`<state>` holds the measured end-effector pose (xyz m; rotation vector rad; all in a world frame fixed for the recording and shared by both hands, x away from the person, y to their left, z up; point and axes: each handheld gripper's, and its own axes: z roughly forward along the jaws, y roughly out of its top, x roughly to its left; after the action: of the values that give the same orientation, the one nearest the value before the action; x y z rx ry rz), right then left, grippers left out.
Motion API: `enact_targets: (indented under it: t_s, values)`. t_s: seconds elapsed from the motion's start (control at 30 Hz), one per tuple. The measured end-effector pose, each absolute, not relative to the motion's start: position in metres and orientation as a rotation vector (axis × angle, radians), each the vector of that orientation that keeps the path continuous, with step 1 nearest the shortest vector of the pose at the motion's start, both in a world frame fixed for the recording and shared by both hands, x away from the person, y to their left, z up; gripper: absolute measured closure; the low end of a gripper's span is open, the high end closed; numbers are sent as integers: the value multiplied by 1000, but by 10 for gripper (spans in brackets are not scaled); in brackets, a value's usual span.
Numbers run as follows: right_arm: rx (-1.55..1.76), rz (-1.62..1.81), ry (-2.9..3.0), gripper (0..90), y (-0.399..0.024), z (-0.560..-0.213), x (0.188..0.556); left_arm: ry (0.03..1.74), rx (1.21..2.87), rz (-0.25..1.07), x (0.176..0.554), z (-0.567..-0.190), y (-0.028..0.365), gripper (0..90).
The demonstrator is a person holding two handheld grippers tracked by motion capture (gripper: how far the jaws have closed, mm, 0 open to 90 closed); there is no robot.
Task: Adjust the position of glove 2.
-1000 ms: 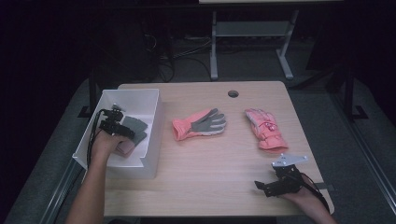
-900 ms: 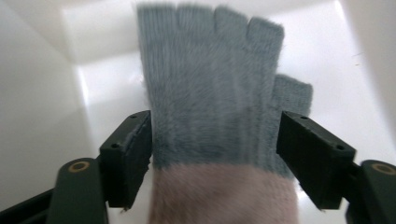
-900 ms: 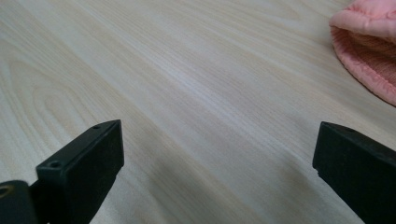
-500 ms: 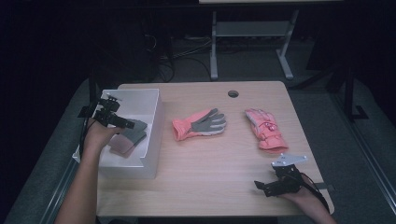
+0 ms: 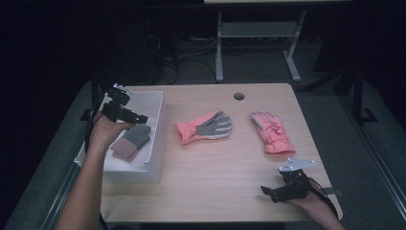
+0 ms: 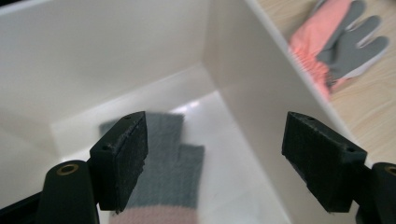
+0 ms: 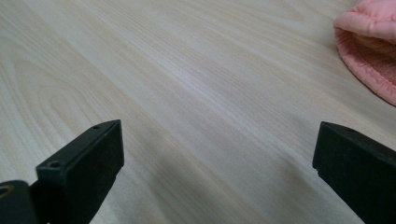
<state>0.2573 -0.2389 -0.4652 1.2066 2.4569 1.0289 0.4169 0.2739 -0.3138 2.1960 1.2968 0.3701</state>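
The left gripper [image 6: 215, 163], jaws just opened wide and empty, is being held over the grey knitted pink-cuffed glove [image 6: 166, 175] in the white plastic bin [image 5: 155, 129]; snagging is being risked.

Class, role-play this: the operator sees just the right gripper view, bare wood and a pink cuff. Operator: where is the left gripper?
Observer: The left gripper hovers over the white bin at the table's left edge.
Operator: Holding anything?
Observer: No; its jaws have just been opening, with nothing between them. A grey glove lies in the bin below.
Operator: What else is on the table?
Observer: A pink-and-grey glove lies between the bin and the pink glove.
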Motion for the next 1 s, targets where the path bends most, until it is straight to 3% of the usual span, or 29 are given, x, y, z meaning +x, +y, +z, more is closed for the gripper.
enact_targets:
  t_s: [0.37, 0.47, 0.67, 0.77, 0.83, 0.93, 0.97, 1.0]
  values:
    - [1201, 1029, 2454, 16, -237, -465, 257, 1115, 2154, 289, 414, -289, 224, 239]
    - [1193, 1030, 2457, 16, -238, -466, 257, 1065, 2147, 267, 415, -286, 208, 279]
    - [1193, 1036, 2454, 16, -239, -465, 257, 991, 2160, 215, 417, -288, 172, 448]
    - [1193, 1038, 2454, 16, -239, -465, 257, 945, 2191, 205, 419, -293, 150, 593]
    - [1194, 1037, 2456, 16, -239, -464, 257, 938, 2203, 207, 420, -294, 144, 611]
    - [1192, 1038, 2459, 16, -239, -465, 257, 914, 2224, 211, 422, -301, 128, 710]
    - [1190, 1036, 2459, 16, -239, -465, 257, 909, 2232, 209, 422, -304, 122, 779]
    - [1190, 1036, 2459, 16, -239, -465, 257, 908, 2235, 211, 423, -307, 118, 779]
